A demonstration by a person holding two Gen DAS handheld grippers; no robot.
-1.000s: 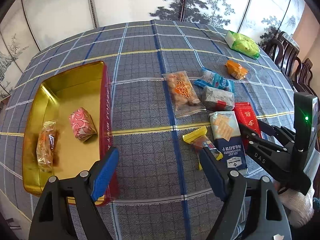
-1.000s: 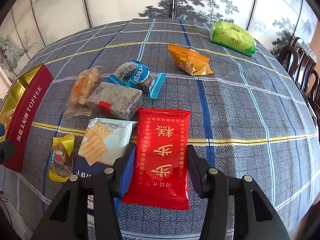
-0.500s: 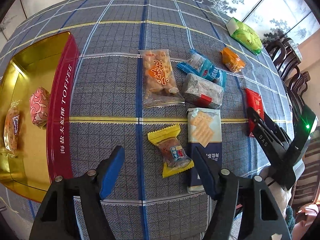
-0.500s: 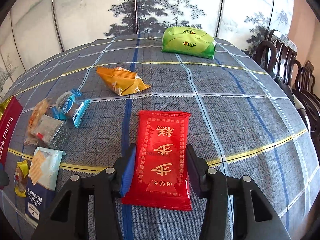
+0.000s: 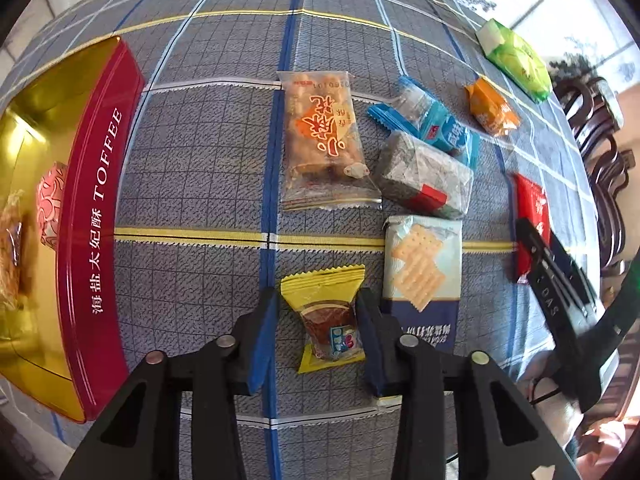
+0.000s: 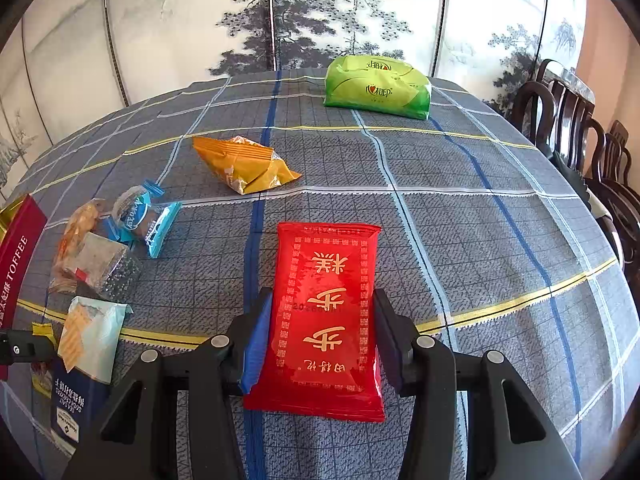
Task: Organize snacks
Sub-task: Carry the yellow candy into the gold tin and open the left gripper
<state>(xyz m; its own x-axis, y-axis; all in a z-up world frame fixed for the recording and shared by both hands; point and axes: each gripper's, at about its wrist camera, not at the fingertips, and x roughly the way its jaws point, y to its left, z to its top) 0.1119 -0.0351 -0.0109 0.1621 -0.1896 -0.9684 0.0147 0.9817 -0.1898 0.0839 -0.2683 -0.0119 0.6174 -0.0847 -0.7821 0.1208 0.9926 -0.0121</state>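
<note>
My left gripper (image 5: 318, 330) is open and straddles a small yellow-wrapped candy (image 5: 326, 320) lying on the checked tablecloth; the pads stand just beside its edges. The red and gold toffee tin (image 5: 96, 216) lies open at the left with a pink-wrapped sweet (image 5: 50, 204) and another wrapped snack (image 5: 10, 248) inside. My right gripper (image 6: 320, 332) is shut on a red snack packet (image 6: 328, 312), held by its sides. The red packet and the right gripper also show in the left wrist view (image 5: 532, 216).
On the cloth lie a cracker pack (image 5: 422, 276), a grey wrapped block (image 5: 426, 176), a clear bag of orange snacks (image 5: 324, 140), a blue packet (image 5: 430, 120), an orange packet (image 6: 244, 164) and a green bag (image 6: 378, 88). Dark wooden chairs (image 6: 580, 140) stand at the right.
My left gripper moved right from the tin and down over the yellow candy, its fingers narrowing around it. My right gripper swung right with the red packet, away from the cracker pack.
</note>
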